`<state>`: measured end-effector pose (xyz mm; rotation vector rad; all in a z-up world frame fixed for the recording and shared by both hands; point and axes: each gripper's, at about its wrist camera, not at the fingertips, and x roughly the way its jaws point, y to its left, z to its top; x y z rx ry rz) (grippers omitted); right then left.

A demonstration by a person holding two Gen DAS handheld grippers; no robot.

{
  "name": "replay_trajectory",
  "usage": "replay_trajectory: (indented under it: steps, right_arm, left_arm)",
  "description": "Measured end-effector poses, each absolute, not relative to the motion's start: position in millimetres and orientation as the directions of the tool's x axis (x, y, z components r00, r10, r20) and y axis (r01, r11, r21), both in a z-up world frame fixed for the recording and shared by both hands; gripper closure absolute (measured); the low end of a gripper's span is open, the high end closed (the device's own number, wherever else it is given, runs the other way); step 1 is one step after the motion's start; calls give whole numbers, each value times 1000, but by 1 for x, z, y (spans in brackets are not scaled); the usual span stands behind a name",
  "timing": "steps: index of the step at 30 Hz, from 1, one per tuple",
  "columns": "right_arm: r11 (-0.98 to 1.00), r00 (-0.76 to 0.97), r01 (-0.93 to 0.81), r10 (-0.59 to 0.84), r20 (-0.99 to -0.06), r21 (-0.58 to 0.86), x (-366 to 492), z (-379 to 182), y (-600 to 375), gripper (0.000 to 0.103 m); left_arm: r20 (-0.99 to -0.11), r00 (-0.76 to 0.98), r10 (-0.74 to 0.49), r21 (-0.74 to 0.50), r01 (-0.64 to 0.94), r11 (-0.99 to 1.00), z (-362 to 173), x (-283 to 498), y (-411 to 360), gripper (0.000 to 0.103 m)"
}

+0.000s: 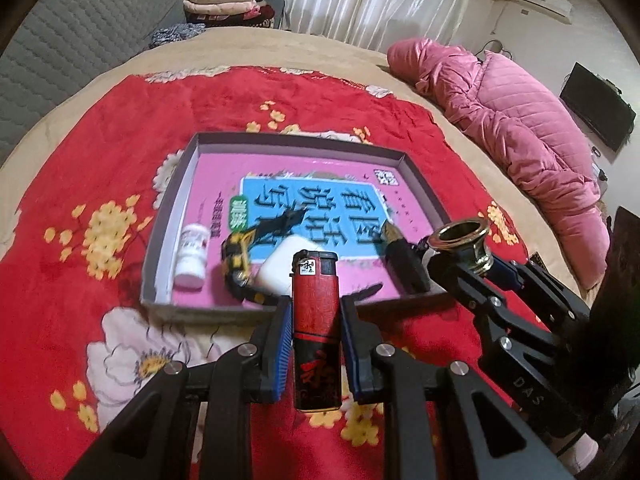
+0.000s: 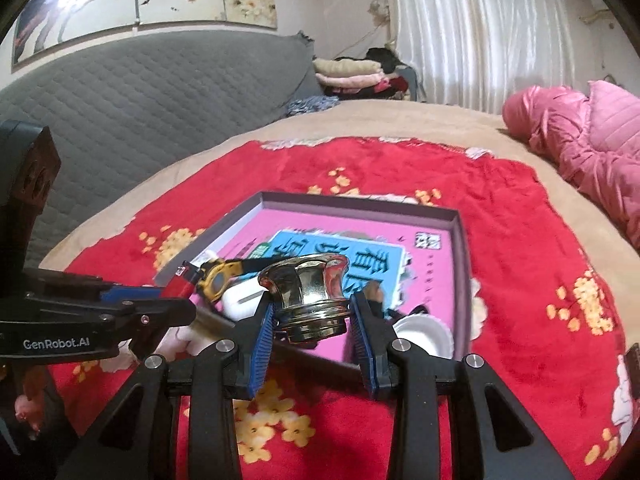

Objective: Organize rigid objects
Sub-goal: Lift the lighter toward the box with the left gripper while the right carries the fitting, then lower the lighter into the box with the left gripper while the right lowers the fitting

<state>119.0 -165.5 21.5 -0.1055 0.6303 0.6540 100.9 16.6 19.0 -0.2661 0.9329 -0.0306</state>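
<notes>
My left gripper (image 1: 316, 308) is shut on a red and black lighter (image 1: 315, 288), held upright just above the near rim of a shallow purple box (image 1: 300, 138). My right gripper (image 2: 312, 308) is shut on a shiny brass flared cup (image 2: 308, 292), also held over the near edge of the box (image 2: 360, 200). In the left wrist view the brass cup (image 1: 464, 246) hangs at the right. Inside the box, on a pink book, lie a white bottle (image 1: 194, 256), a yellow and black watch (image 1: 240, 264), a white case (image 1: 276, 272) and a black pen (image 1: 404, 256).
The box sits on a red floral blanket (image 1: 80, 184) spread over a beige bed. A pink padded jacket (image 1: 520, 132) lies at the right. Folded clothes (image 1: 224, 0) are stacked at the far end, beside a grey quilted headboard (image 2: 140, 92). A white round object (image 2: 420, 332) rests in the box's near right corner.
</notes>
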Motion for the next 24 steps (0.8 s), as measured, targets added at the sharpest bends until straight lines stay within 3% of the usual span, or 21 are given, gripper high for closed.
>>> replay_trajectory:
  steps: [24]
  right_arm:
    - [828, 679, -555, 506, -532, 79, 144, 32, -179, 65]
  left_arm:
    - [-804, 576, -146, -214, -52, 975, 0, 151, -6, 80]
